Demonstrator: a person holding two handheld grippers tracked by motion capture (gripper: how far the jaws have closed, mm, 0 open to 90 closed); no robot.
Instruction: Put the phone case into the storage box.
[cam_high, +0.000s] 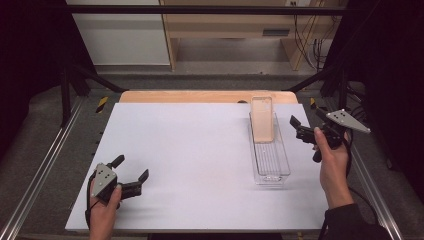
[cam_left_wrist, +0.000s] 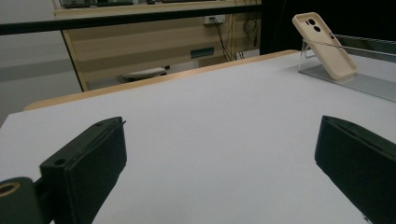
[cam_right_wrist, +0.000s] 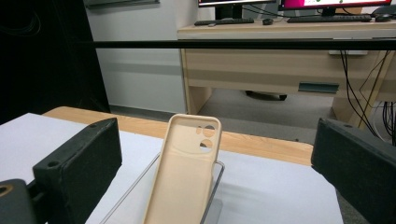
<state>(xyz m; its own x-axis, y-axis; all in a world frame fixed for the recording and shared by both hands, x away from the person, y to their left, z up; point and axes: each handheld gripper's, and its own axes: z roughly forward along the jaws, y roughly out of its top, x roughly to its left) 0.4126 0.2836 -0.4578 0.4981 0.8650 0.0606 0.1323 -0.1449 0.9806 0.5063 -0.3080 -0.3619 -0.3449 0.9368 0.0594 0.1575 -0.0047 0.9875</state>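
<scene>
- Surface (cam_high: 200, 160): white board over a wooden top.
- Clear tray (cam_high: 270, 162): long, transparent, on the right part of the surface.
- Phone case (cam_high: 262, 119): beige, leaning tilted against the tray's far end.
- Right claw (cam_high: 298, 128): jaws apart, just right of the case, not touching it.
- Left claw (cam_high: 131, 171): jaws apart, empty, near the front left corner.

wooden desk (cam_right_wrist: 299, 65) beyond white table (cam_high: 190, 150)

White table (cam_high: 200, 150), clear tray (cam_high: 270, 172) lying at its right
</scene>
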